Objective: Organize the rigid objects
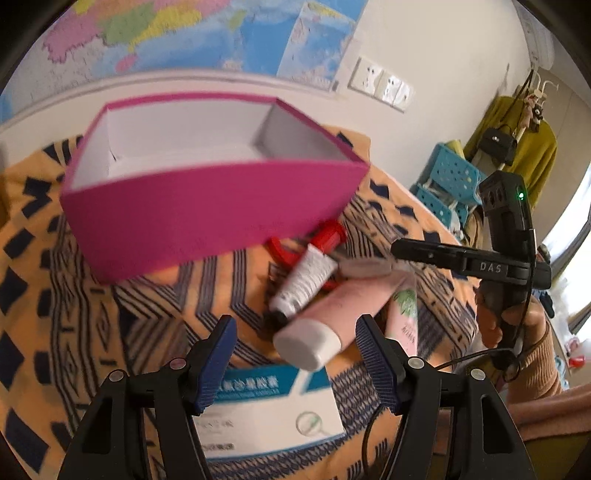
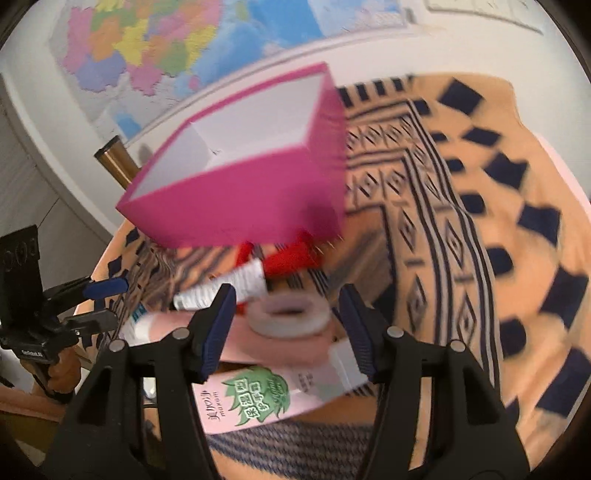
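Observation:
An open magenta box with a white inside stands on the patterned cloth; it also shows in the right wrist view. In front of it lie a white tube with a red cap, a pink tube with a white cap, a pink tube with a green leaf print, a roll of white tape and red scissors. My left gripper is open just before the pink tube's cap, above a white and blue carton. My right gripper is open around the tape roll.
An orange cloth with dark blue patterns covers the table. A map hangs on the wall behind. A blue plastic stool and hanging clothes stand at the right. A brass rod stands left of the box.

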A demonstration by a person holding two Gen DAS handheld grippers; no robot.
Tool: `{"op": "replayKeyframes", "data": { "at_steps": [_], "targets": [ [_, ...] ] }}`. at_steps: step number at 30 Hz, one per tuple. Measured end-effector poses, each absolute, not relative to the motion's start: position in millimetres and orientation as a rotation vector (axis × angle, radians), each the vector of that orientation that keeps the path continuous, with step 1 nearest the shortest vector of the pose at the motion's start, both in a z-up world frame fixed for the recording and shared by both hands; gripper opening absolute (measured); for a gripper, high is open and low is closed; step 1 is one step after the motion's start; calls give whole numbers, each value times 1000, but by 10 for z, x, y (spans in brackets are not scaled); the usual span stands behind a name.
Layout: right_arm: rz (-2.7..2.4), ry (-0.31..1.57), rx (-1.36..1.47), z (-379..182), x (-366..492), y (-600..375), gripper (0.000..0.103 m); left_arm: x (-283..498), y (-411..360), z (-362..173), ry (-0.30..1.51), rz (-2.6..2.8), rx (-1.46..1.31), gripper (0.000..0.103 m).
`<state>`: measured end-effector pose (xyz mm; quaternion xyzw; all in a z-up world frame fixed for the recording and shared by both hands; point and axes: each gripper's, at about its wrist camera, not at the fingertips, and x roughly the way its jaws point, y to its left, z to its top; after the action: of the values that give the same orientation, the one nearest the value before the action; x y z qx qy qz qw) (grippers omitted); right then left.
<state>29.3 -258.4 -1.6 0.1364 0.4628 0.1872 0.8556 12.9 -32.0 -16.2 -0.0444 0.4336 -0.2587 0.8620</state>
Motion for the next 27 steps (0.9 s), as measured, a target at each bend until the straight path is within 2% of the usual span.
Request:
{"op": "replayKeyframes", "data": {
  "at_steps": [14, 27],
  "targets": [
    [396, 1000, 240, -128, 76, -2491, 60, 92, -385, -313, 964, -519, -81, 68],
    [307, 981, 269, -80, -27, -2743, 60, -139, -430, -162, 909, -554, -46, 68]
  ]
}}
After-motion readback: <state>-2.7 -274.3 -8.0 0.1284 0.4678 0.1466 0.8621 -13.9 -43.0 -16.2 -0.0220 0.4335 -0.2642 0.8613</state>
